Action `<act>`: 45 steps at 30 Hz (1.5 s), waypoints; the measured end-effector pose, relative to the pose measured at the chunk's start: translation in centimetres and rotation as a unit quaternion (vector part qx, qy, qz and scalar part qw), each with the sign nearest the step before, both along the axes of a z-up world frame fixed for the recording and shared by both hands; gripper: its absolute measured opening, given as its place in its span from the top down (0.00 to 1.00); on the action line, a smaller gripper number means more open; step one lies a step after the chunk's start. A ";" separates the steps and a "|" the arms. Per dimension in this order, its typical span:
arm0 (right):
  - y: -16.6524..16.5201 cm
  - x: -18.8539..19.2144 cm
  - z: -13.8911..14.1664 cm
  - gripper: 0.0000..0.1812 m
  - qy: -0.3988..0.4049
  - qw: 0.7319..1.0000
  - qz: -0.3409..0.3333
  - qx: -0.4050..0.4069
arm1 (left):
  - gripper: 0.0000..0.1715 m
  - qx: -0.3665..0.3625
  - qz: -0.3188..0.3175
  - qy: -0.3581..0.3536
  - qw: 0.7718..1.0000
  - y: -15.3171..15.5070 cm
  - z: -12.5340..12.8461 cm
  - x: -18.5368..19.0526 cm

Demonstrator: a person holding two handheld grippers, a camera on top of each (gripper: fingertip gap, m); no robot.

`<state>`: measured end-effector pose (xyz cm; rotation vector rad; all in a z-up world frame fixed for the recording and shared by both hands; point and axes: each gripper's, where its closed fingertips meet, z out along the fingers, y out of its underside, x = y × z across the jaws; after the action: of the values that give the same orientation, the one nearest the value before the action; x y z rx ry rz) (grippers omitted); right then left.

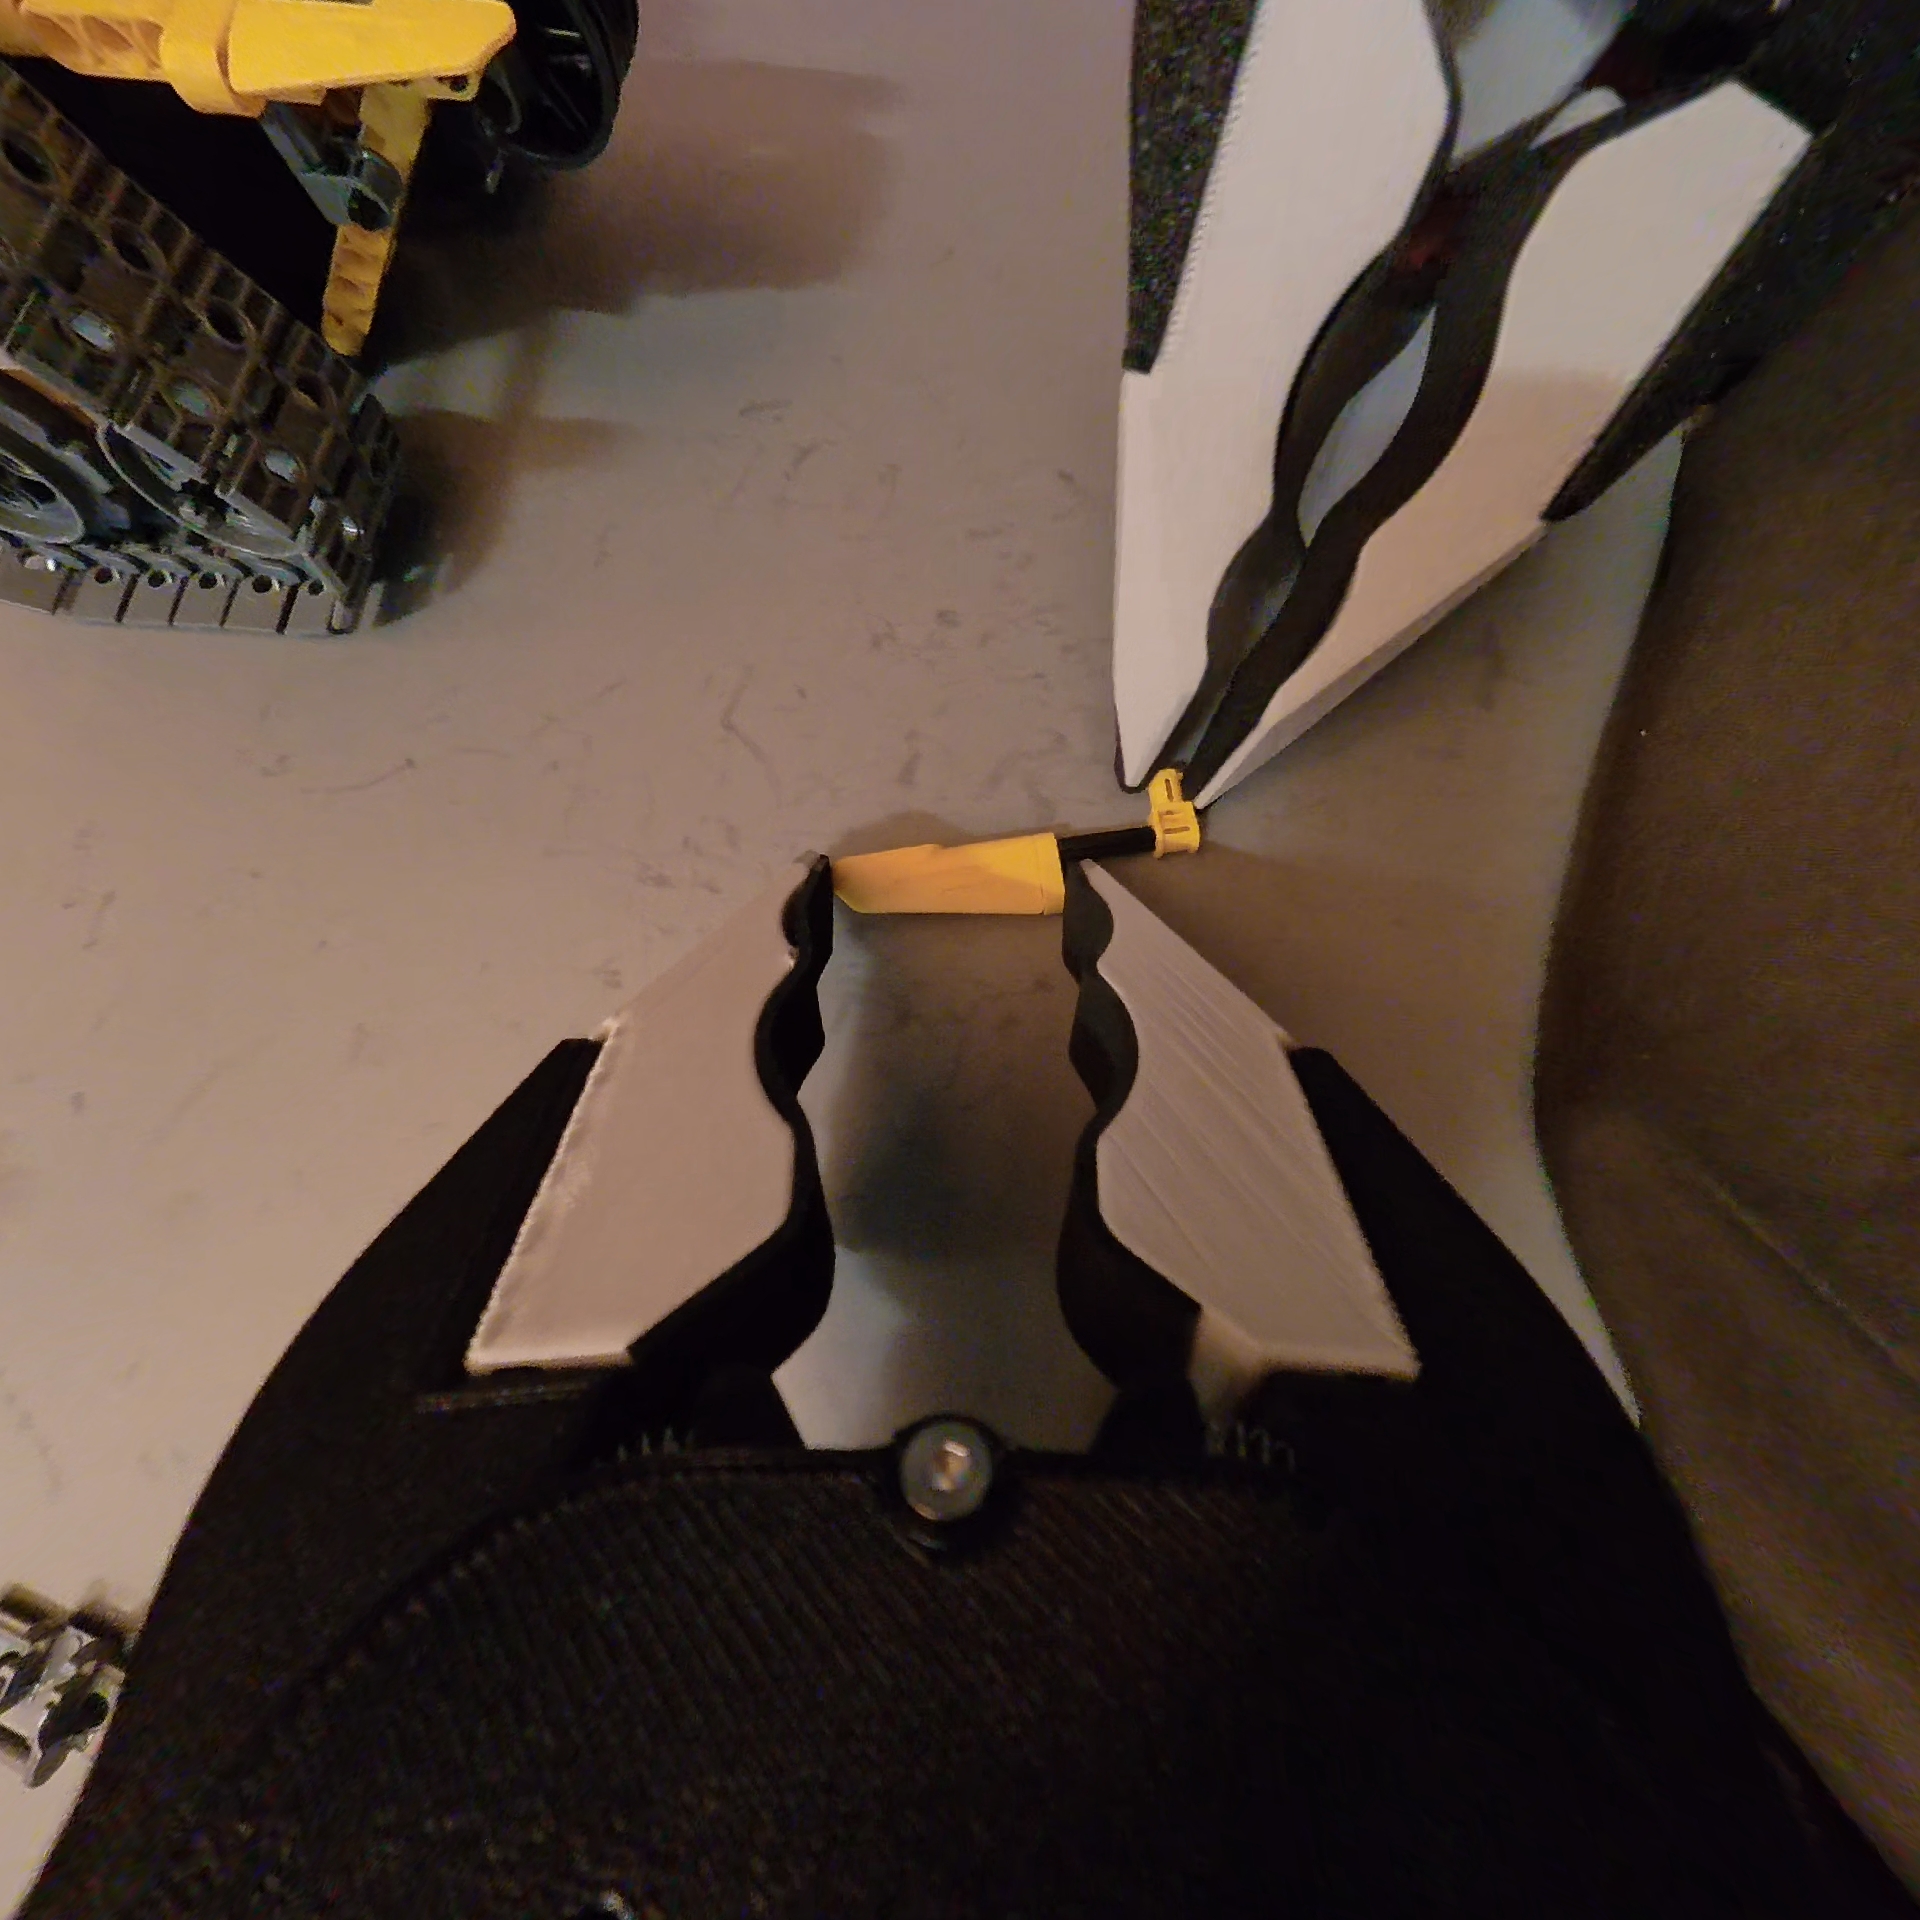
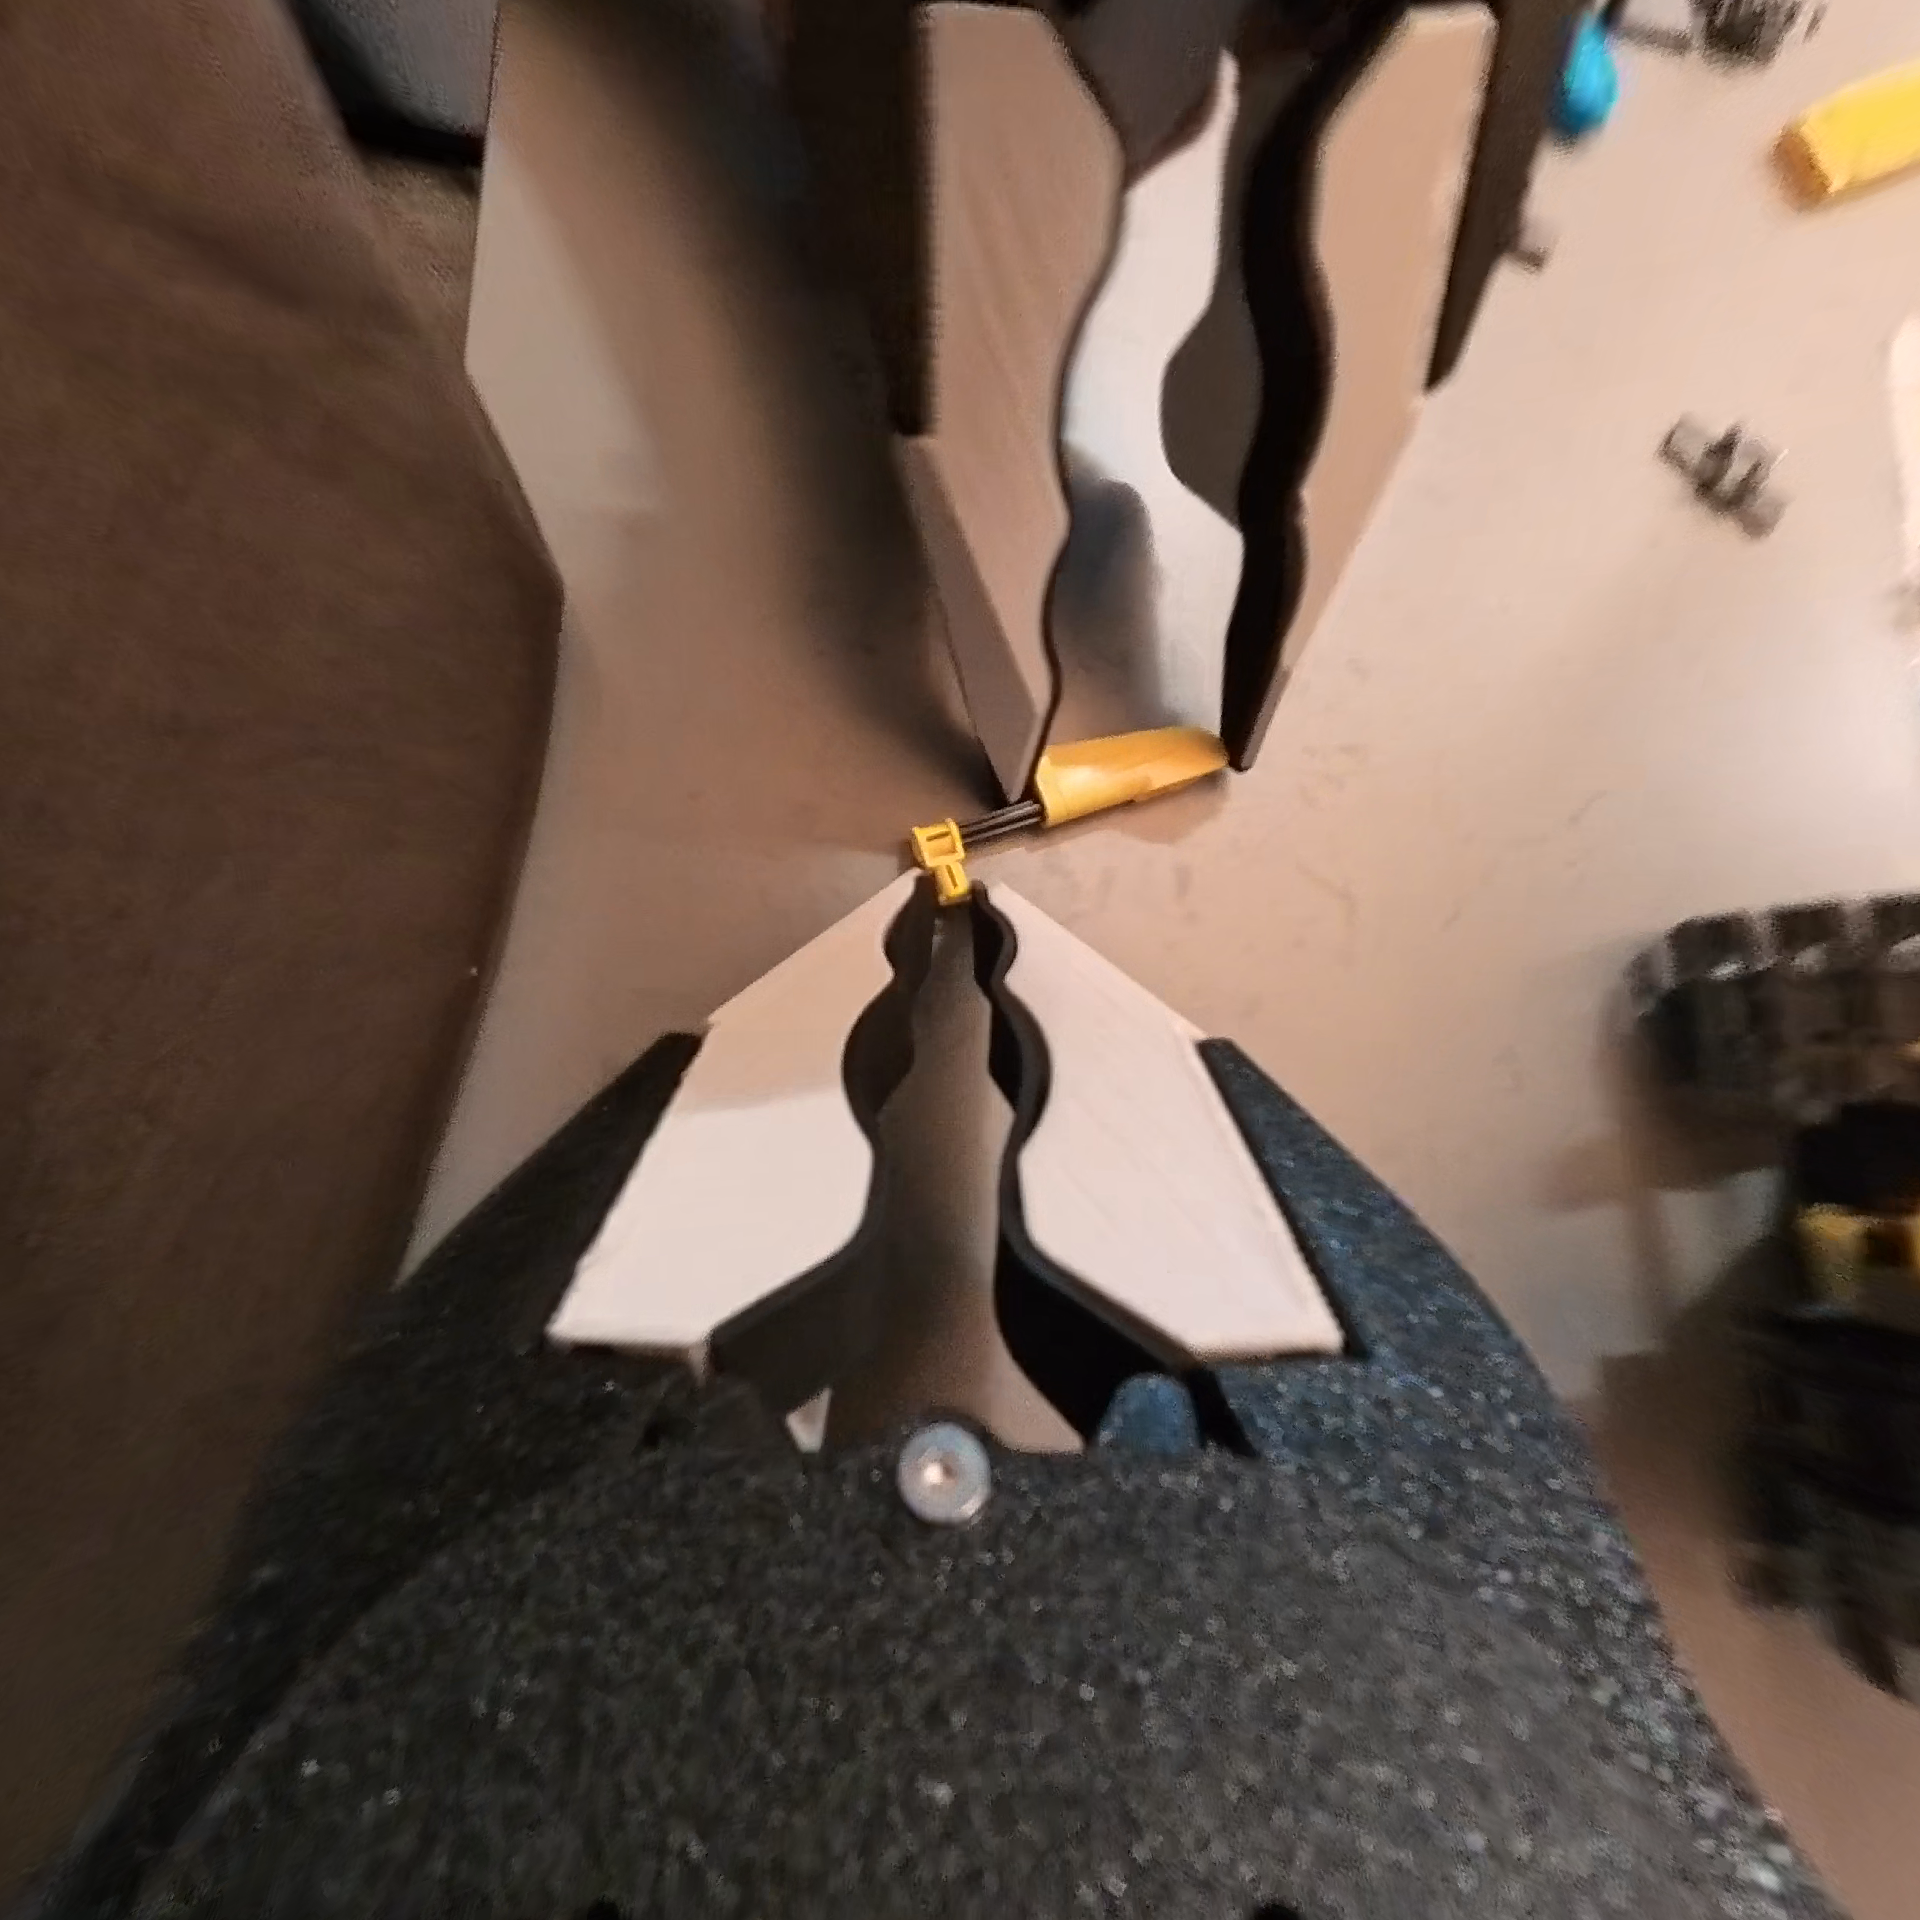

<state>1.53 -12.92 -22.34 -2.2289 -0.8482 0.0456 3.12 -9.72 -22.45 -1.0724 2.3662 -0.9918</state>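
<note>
Left gripper (image 1: 940, 883): jaws spread wide, tips clamped end-to-end on the yellow sleeve (image 1: 956, 881), one tip at its slanted end, the other at its collar. Held just above the table (image 1: 623, 727).

Right gripper (image 2: 943, 902): jaws drawn nearly together, tips pinching the small yellow connector (image 2: 938, 850). It meets the left gripper tip to tip, coming from the opposite side.

Table: pale, lightly scuffed surface; dark brown upholstery borders it on one side.

Tracked model (image 1: 177, 447): black link treads, grey wheels, yellow beams; stands on the table well apart from both grippers.

Yellow sleeve: tapered plastic piece, lying crosswise between the left tips.

Black axle (image 1: 1107, 844): thin rod joining sleeve and connector.

Yellow connector: smallest item, at the axle's outer end.

Loose parts: a yellow block (image 2: 1849, 151), a grey piece (image 2: 1720, 473), a blue item (image 2: 1584, 88), blurred, at the table's far side.
</note>
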 end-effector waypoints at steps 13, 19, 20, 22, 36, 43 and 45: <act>0.0 0.5 0.2 0.89 0.033 0.999 -0.030 0.017 | 0.75 0.010 -0.001 -0.011 1.000 0.0 0.0 0.2; -0.1 -0.3 0.2 0.83 0.059 0.998 -0.013 0.000 | 0.75 0.007 -0.007 -0.009 1.000 -0.1 0.1 0.1; -0.1 -0.3 0.2 0.83 0.060 0.998 -0.012 -0.001 | 0.75 0.007 -0.009 -0.009 1.000 -0.2 0.1 0.1; -0.1 -0.2 0.1 0.84 0.064 0.998 -0.011 -0.002 | 0.75 0.008 -0.012 -0.009 1.000 -0.3 0.0 0.1; -1.1 -0.4 0.1 0.90 0.072 0.996 0.043 -0.012 | 0.74 0.027 0.012 -0.023 0.999 -0.3 0.0 0.1; -1.4 0.0 0.0 0.88 0.075 0.996 0.034 -0.023 | 0.75 0.039 0.032 -0.031 0.998 -0.1 0.0 -0.1; -1.6 -0.1 0.0 0.90 0.085 0.995 0.031 -0.035 | 0.75 0.042 0.036 -0.033 0.998 -0.1 0.0 -0.1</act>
<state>1.46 -14.52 -22.36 -2.2265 -0.8344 0.2946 2.99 -9.81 -22.44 -1.0678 2.2786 -0.8809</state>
